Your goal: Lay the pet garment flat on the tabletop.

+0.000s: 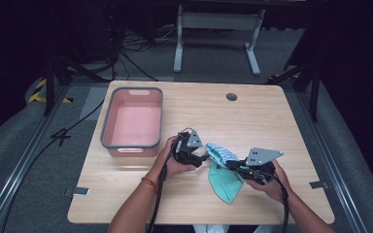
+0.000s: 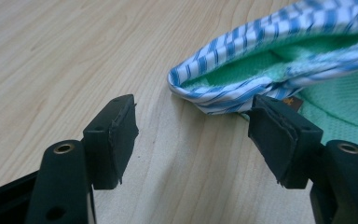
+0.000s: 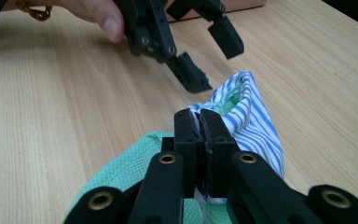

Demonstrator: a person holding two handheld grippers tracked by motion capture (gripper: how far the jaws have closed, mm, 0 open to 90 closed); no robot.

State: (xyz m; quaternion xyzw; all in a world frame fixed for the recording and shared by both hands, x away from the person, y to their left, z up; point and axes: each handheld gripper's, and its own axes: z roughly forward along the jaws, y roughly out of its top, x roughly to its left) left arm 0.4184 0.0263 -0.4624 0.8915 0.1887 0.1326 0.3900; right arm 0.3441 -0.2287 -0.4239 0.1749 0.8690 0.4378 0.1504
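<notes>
Cloth (image 1: 222, 167), striped over green mesh: soft, light, limp. I am clamping its hem with right gripper (image 3: 204, 135); left gripper (image 2: 193, 137) is gaping beside the striped fold, best hold.

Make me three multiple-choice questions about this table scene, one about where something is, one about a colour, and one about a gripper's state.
1. Where is the bin?
A. table's left
B. table's right
C. on the floor

2. What colour is the bin inside?
A. yellow
B. pink
C. black

3. What is the right gripper doing?
A. open above the bin
B. lying on the table
C. shut on the cloth

Answers: 1 A, it sits left of both hands. 2 B, its inside is pink with a grey rim. 3 C, its jaws pinch the striped cloth; the left gripper is open.
</notes>
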